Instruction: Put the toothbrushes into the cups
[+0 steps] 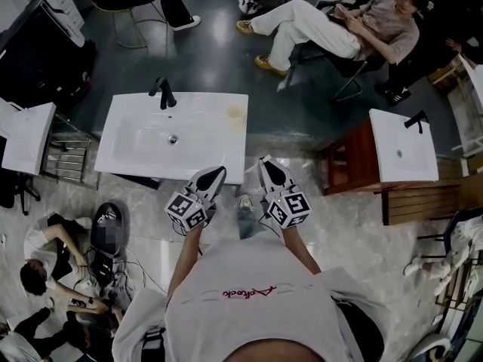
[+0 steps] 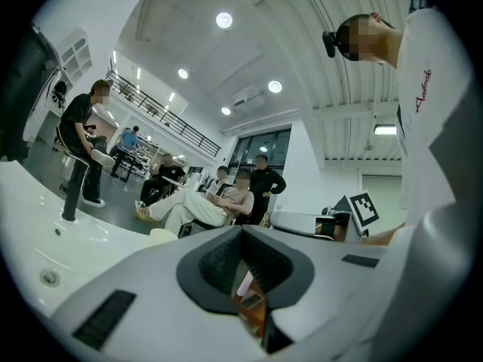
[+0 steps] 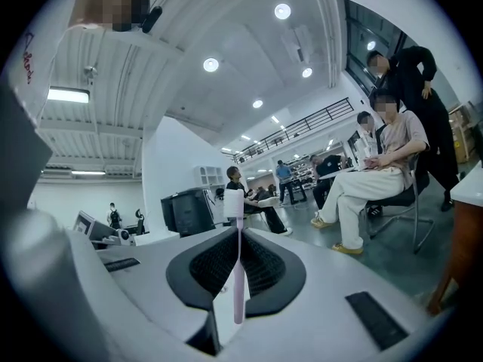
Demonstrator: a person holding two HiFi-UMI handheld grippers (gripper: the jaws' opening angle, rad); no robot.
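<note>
In the right gripper view a pale pink toothbrush (image 3: 238,277) stands upright, its white head above the jaws, with my right gripper (image 3: 238,259) shut on its handle. My left gripper (image 2: 243,266) has its jaws nearly together, and a short pale pink strip of a second toothbrush (image 2: 246,281) shows in the narrow gap. In the head view both grippers are held level side by side in front of the body, the left gripper (image 1: 217,175) and the right gripper (image 1: 266,166), just short of the white sink (image 1: 136,145). No cup is in view.
The sink carries a black faucet (image 1: 163,93) at its far edge. A second basin on a wooden cabinet (image 1: 401,145) stands to the right, a third basin (image 1: 29,136) to the left. People sit on chairs (image 1: 339,29) beyond, others crouch among cables (image 1: 45,277) at lower left.
</note>
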